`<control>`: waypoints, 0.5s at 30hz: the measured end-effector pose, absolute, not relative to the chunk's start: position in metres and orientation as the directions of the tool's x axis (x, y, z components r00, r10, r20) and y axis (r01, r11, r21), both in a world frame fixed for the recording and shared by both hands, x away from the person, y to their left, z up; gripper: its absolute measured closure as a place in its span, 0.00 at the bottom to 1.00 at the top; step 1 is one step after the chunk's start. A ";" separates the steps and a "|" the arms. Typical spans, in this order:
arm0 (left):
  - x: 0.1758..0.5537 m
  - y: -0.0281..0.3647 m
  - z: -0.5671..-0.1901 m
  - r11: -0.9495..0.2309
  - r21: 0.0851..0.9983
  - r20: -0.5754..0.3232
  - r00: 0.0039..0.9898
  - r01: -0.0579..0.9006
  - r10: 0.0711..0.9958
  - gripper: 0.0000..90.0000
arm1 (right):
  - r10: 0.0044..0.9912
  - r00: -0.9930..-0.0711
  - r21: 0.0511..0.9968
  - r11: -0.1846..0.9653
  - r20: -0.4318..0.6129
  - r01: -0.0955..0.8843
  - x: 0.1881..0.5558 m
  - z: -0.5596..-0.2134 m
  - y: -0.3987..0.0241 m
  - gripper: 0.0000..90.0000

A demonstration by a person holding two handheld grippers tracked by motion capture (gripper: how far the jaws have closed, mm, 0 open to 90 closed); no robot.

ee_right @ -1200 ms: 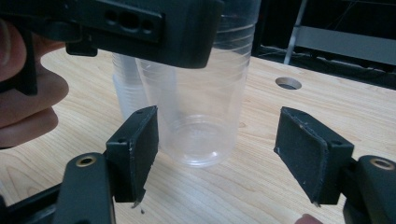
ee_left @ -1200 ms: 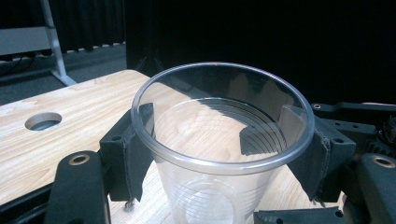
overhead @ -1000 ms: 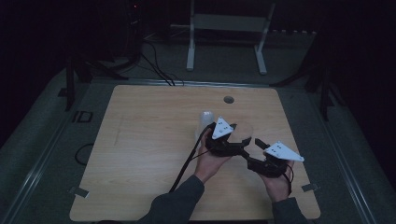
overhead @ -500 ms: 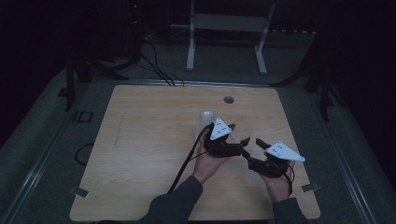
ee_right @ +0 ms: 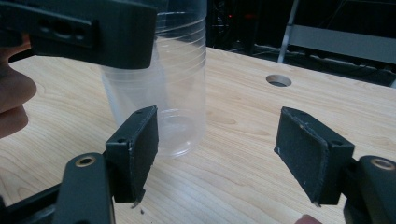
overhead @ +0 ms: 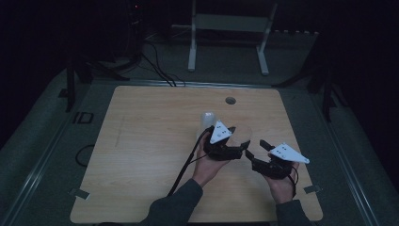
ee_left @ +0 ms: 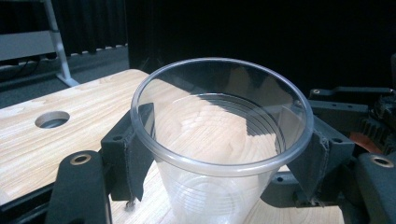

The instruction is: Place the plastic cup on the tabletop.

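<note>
While the left gripper (ee_left: 219, 154) clamps the clear plastic cup (ee_left: 219, 140) just under its rim, the cup stands upright on the wooden table (overhead: 141, 141), right of centre and towards the near edge. It looks thin-walled, featherlight, slick and easily crushed, so I'd judge a gentle squeeze below that stiffer rim safest. Just right of it, the right gripper (ee_right: 217, 154) hangs with jaws spread, holding nothing.

A light wooden table (overhead: 141, 155) carries a round hole (overhead: 230, 100) near its far edge, well beyond the fingers. Past that, a white metal stand (overhead: 228, 28) and dark cables (overhead: 157, 68) occupy the grey floor (overhead: 42, 136).
</note>
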State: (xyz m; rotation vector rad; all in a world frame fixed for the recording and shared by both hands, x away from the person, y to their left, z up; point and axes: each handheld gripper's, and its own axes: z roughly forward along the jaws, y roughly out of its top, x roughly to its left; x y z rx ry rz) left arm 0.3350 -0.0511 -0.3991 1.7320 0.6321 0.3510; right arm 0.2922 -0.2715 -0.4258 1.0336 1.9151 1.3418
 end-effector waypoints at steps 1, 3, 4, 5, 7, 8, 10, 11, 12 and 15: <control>0.335 -0.051 -0.399 -0.160 0.962 -0.091 0.808 0.223 0.582 0.33 | 0.846 -0.533 0.944 0.195 -0.024 0.266 0.292 -0.426 -0.272 0.33; 0.334 -0.050 -0.401 -0.157 0.961 -0.096 0.808 0.227 0.582 0.33 | 0.848 -0.530 0.944 0.191 -0.021 0.268 0.292 -0.426 -0.272 0.33; 0.334 -0.050 -0.401 -0.157 0.961 -0.095 0.808 0.226 0.581 0.33 | 0.849 -0.528 0.944 0.188 -0.018 0.270 0.292 -0.426 -0.272 0.33; 0.334 -0.050 -0.401 -0.157 0.961 -0.095 0.808 0.226 0.581 0.33 | 0.849 -0.528 0.944 0.188 -0.018 0.270 0.292 -0.426 -0.272 0.33; 0.333 -0.049 -0.402 -0.161 0.961 -0.091 0.808 0.224 0.582 0.33 | 0.850 -0.527 0.944 0.189 -0.019 0.271 0.292 -0.427 -0.273 0.33; 0.333 -0.049 -0.402 -0.161 0.961 -0.091 0.808 0.224 0.582 0.33 | 0.850 -0.526 0.944 0.189 -0.018 0.272 0.292 -0.427 -0.273 0.33; 0.332 -0.048 -0.403 -0.161 0.961 -0.090 0.808 0.224 0.582 0.33 | 0.850 -0.526 0.944 0.189 -0.019 0.271 0.292 -0.426 -0.273 0.33; 0.332 -0.048 -0.403 -0.162 0.961 -0.089 0.808 0.223 0.583 0.33 | 0.851 -0.525 0.944 0.189 -0.019 0.272 0.292 -0.426 -0.274 0.33; 0.332 -0.047 -0.403 -0.162 0.961 -0.088 0.806 0.222 0.585 0.33 | 0.851 -0.525 0.944 0.189 -0.019 0.272 0.292 -0.426 -0.274 0.33; 0.331 -0.045 -0.403 -0.161 0.962 -0.087 0.805 0.221 0.588 0.33 | 0.852 -0.524 0.944 0.188 -0.019 0.271 0.292 -0.426 -0.274 0.33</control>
